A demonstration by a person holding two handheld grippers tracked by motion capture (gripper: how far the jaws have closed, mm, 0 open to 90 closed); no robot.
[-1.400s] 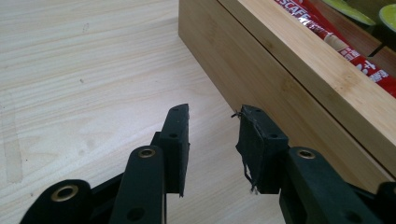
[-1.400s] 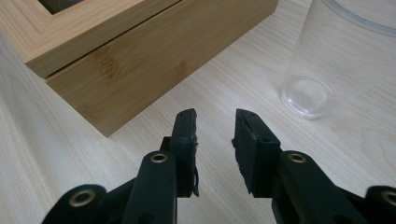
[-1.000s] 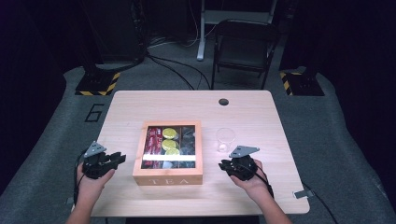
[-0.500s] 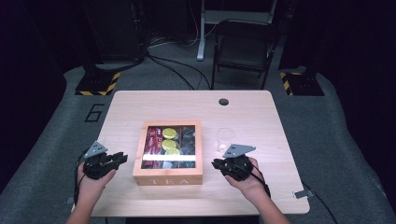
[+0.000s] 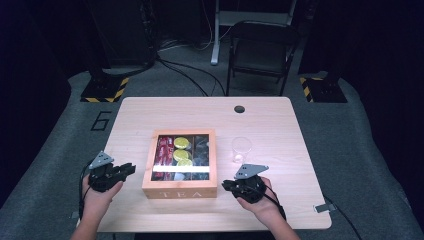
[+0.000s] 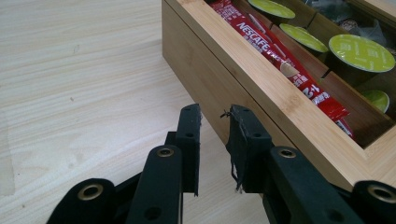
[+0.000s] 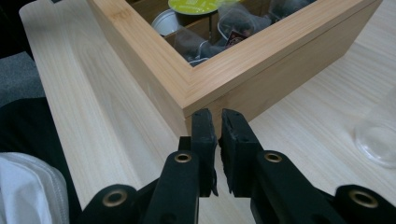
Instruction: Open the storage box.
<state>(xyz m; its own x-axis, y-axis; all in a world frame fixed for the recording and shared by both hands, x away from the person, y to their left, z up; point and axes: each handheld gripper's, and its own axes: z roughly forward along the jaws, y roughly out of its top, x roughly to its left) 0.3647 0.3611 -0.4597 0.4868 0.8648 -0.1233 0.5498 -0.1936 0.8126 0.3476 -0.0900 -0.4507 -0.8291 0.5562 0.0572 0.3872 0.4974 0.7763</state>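
Our right gripper (image 5: 229, 185) has edged leftward to the near right corner of the square wooden tea box with its glass lid (image 5: 180, 190), jaws almost pressed together. Our left gripper (image 5: 128, 168) waits beside the box's left wall, jaws slightly spread. Beyond stands a clear plastic cup (image 5: 241, 149).

A light wooden desk (image 5: 280, 120) on grey carpet carries a bamboo tea box (image 5: 180, 187) near the middle of its front edge, a clear glass cup (image 5: 241, 149) just right of the box, and a round cable hole (image 5: 239, 109) by the back edge.
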